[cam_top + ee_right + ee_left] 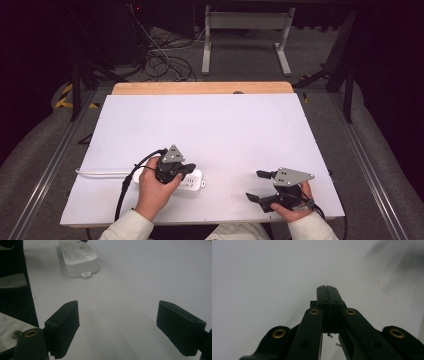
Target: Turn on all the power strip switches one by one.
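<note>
One white power strip on the bench, near edge, left side. My left gripper sits over it, jaws closed, empty. Right gripper jaws wide, empty.

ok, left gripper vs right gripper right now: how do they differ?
The left gripper has its jaws pressed shut with nothing between them; the right gripper has its jaws wide apart. The left sits over the white power strip; the right is off to the side over bare tabletop. Both are hand-held with black jaws.
</note>
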A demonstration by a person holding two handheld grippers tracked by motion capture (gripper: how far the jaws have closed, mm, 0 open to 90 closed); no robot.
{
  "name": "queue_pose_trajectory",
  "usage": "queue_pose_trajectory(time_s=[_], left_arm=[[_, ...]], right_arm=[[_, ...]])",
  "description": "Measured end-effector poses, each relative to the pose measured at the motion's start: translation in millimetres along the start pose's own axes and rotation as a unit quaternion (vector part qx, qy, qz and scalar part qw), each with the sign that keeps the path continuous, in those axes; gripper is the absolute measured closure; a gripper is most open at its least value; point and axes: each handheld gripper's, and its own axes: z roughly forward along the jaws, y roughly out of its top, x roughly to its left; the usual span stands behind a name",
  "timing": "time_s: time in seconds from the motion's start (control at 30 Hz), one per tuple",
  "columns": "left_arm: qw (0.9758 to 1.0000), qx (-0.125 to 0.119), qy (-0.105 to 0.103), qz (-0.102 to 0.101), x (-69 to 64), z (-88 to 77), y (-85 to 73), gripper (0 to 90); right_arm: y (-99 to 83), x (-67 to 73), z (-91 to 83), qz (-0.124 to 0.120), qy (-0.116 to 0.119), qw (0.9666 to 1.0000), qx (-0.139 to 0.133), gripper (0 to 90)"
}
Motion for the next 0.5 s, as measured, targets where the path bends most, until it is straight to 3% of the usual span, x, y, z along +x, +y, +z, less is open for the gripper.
queue_pose_trajectory(time_s=[0.23,0.5], left_arm=[[0.9999,0.0,0.001,0.013,-5.3,-2.5,1.1,90.0],[0.9996,-0.024,0.002,0.016,-7.0,-13.6,4.5,89.8]], right_arm=[[0.0,0.3,-0.4,-0.001,0.0,1.0,-0.001,19.2],[0.1,0.1,0.1,-0.001,-0.001,1.0,0.001,19.2]])
